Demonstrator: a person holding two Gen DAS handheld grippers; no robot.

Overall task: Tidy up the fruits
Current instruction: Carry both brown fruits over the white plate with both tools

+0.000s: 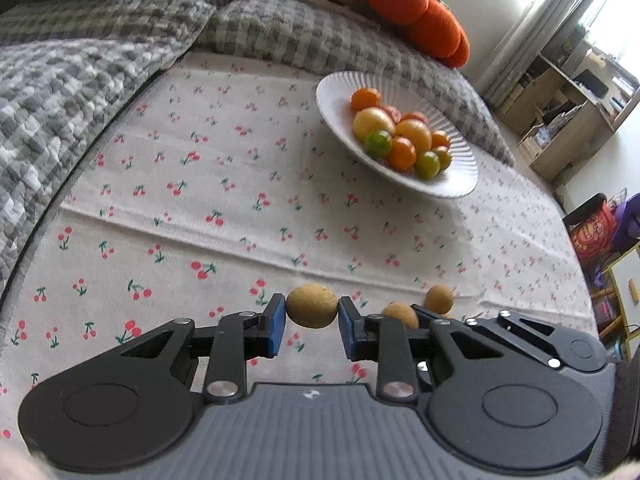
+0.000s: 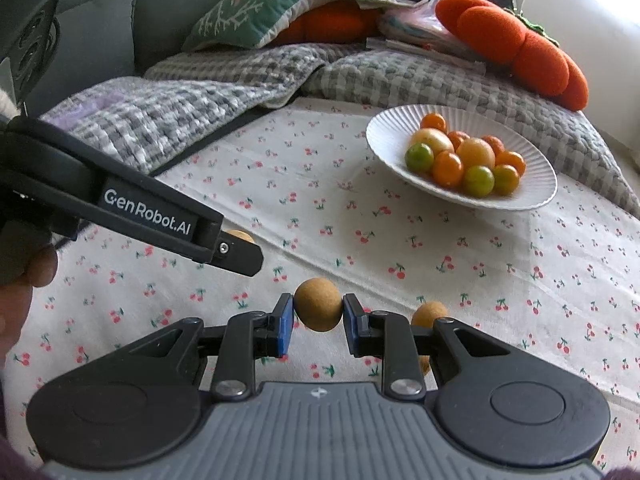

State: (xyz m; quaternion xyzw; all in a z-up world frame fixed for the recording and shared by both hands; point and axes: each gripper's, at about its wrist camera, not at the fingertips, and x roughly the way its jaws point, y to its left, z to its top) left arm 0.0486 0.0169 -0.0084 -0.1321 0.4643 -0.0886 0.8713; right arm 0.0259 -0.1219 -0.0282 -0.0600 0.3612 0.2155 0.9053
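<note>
In the left wrist view my left gripper (image 1: pixel 312 314) is shut on a tan round fruit (image 1: pixel 311 304), held just above the cherry-print cloth (image 1: pixel 224 184). Two more tan fruits (image 1: pixel 400 314) (image 1: pixel 439 299) lie to its right. In the right wrist view my right gripper (image 2: pixel 319 316) is shut on another tan fruit (image 2: pixel 319 308). A loose tan fruit (image 2: pixel 430 314) lies beside its right finger. The left gripper (image 2: pixel 240 258) shows from the side at left, its fruit (image 2: pixel 240 236) peeking out behind the tip. A white ribbed plate (image 1: pixel 344 84) (image 2: pixel 384 128) holds several orange, yellow and green fruits.
A grey checked blanket (image 2: pixel 200 108) borders the cloth at the back and left. An orange plush cushion (image 2: pixel 520 44) and a green pillow (image 2: pixel 256 8) lie behind the plate. A hand (image 2: pixel 36 268) holds the left gripper. Shelves (image 1: pixel 568 120) and clutter stand at the far right.
</note>
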